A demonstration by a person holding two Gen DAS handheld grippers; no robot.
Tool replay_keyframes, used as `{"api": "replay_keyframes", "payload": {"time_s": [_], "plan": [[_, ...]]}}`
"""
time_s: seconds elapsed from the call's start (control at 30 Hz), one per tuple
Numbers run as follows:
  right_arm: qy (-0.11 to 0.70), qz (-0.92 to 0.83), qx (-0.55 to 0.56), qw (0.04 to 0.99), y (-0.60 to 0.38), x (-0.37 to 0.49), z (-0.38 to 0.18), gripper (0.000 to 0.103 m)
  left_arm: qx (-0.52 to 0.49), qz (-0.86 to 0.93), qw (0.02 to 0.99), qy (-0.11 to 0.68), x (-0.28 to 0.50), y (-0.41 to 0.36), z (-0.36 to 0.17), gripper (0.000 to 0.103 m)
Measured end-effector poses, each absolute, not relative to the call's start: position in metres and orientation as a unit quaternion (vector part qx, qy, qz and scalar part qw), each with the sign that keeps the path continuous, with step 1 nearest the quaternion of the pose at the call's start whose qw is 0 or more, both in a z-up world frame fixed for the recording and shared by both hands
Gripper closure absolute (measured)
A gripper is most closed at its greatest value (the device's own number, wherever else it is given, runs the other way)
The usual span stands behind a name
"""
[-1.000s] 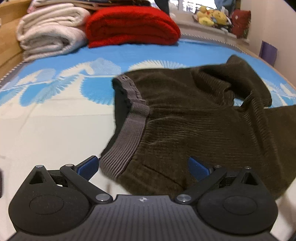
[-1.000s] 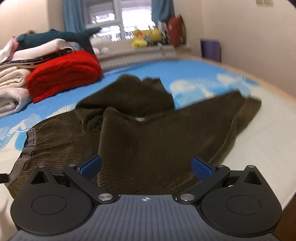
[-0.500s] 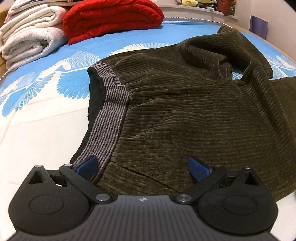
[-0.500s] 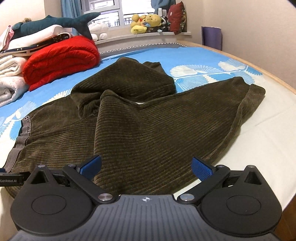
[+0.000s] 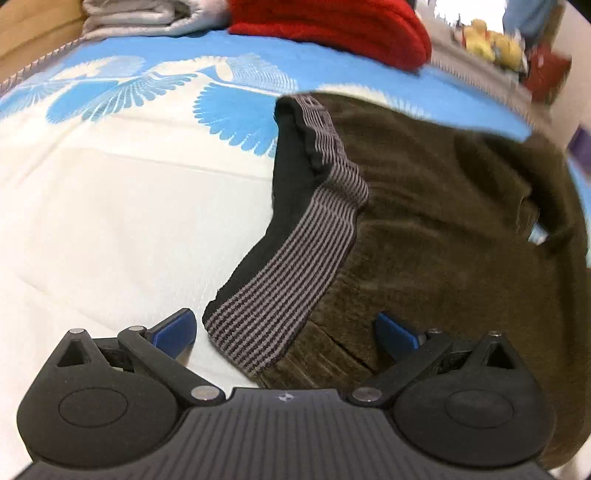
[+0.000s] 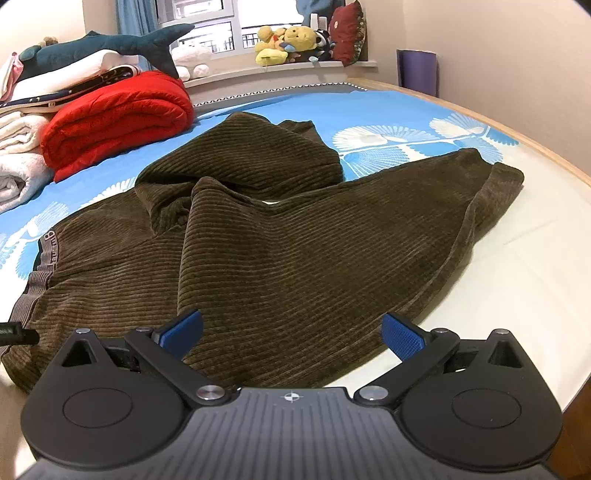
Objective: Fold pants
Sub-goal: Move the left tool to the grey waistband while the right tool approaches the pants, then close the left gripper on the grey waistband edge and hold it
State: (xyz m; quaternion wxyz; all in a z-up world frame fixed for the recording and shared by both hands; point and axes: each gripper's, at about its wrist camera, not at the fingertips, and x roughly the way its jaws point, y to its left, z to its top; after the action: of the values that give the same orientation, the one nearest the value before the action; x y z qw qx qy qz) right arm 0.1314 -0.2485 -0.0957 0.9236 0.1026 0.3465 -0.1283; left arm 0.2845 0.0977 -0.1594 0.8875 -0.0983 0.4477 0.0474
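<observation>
— Lying where were the pants (image 6: 295,251) found?
— Crumpled on the bed (image 6: 517,266), just beside the red blanket (image 6: 118,118).
— And the grippers?
— Both were seen spread wide at the pants' near edge: the left gripper (image 5: 284,330) by the waistband (image 5: 295,273), the right gripper (image 6: 291,330) empty.

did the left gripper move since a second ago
Yes. The left gripper has swung left: the waistband corner now sits between its open fingers, and the red blanket has shifted right in view.

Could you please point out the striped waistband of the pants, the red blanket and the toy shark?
striped waistband (image 5: 295,266), left wrist view, middle of band.
red blanket (image 6: 118,122), right wrist view, front of roll.
toy shark (image 6: 110,42), right wrist view, its body.
</observation>
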Motion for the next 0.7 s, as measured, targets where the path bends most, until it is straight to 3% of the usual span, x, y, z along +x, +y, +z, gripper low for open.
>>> {"api": "replay_keyframes", "payload": {"time_s": [0.13,0.23,0.3,0.37,0.4,0.5,0.7], "plan": [[0.348,-0.136,0.112,0.921,-0.252,0.134,-0.096,0.001,-0.068,0.012,0.888,0.456,0.282,0.083,-0.154,0.002],[0.359,-0.146,0.137,0.912,-0.261,0.135,-0.099,0.001,-0.066,0.033,0.897,0.436,0.273,0.08,-0.145,0.017],[0.364,-0.154,0.159,0.905,-0.269,0.135,-0.102,0.001,-0.085,0.053,0.895,0.434,0.275,0.088,-0.143,0.04],[0.369,-0.161,0.176,0.898,-0.275,0.134,-0.104,0.001,-0.104,0.067,0.889,0.442,0.274,0.096,-0.143,0.051],[0.371,-0.164,0.182,0.896,-0.277,0.134,-0.105,0.001,-0.115,0.069,0.886,0.443,0.273,0.1,-0.142,0.062],[0.381,-0.174,0.193,0.887,-0.282,0.134,-0.109,0.001,-0.107,0.078,0.889,0.437,0.274,0.098,-0.135,0.07],[0.373,-0.181,0.188,0.89,-0.278,0.134,-0.108,0.001,-0.117,0.057,0.913,0.387,0.245,0.101,-0.103,0.073]]}}
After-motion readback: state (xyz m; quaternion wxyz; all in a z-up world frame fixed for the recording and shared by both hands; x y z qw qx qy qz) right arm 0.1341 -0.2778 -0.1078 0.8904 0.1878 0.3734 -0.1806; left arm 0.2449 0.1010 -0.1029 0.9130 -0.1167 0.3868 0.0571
